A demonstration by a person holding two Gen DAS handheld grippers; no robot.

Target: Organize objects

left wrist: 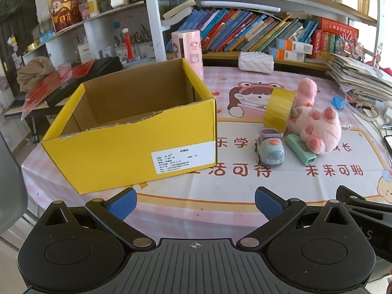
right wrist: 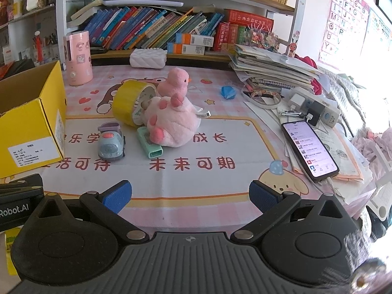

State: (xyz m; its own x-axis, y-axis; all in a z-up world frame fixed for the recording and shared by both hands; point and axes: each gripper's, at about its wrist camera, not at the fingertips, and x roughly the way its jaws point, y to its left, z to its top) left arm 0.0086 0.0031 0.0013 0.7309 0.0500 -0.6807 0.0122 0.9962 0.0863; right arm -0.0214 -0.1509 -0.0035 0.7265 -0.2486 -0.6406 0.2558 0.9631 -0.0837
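Note:
An open yellow cardboard box (left wrist: 137,147) (right wrist: 31,122), empty inside, stands on the left of the table. Right of it lies a cluster: a grey-blue toy car (left wrist: 270,150) (right wrist: 111,144), a yellow tape roll (left wrist: 278,109) (right wrist: 129,100) on its side, a mint green case (left wrist: 301,150) (right wrist: 152,144) partly under a pink plush paw (left wrist: 318,129) (right wrist: 171,125), and a pink plush duck (left wrist: 307,91) (right wrist: 175,80) behind. My left gripper (left wrist: 196,203) and right gripper (right wrist: 189,197) both stand open above the near table edge, nothing between their blue pads.
A pink cylinder (right wrist: 78,57) and a white quilted pouch (right wrist: 148,57) stand at the back before shelves of books. On the right lie a paper stack (right wrist: 269,68), a power strip (right wrist: 316,110), a lit phone (right wrist: 310,150) and a small blue object (right wrist: 227,91).

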